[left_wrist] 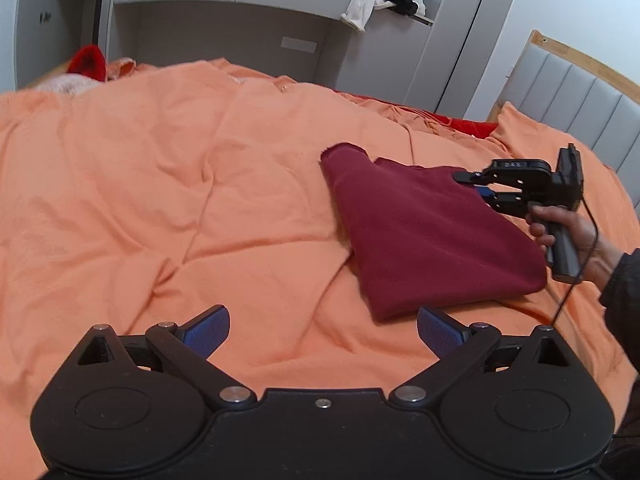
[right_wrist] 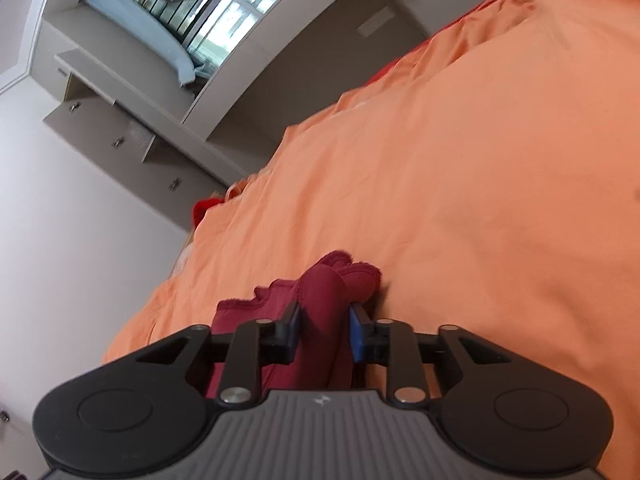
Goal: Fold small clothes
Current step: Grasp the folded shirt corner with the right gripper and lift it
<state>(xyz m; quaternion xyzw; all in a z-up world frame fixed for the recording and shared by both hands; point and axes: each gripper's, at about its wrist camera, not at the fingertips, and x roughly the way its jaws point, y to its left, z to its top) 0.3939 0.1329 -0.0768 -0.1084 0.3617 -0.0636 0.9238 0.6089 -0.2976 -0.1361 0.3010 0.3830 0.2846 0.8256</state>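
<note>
Maroon garment (left_wrist: pixel 432 232) | R claw (right_wrist: pixel 324 330) pinching | L claw (left_wrist: pixel 322 332) wide

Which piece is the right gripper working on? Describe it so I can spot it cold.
Start from the bed, covered by an orange duvet. On its right half, toward the padded headboard, lies a folded dark red garment, the only maroon cloth on the orange. The right gripper is shut on its edge; the left gripper is open, empty.
</note>
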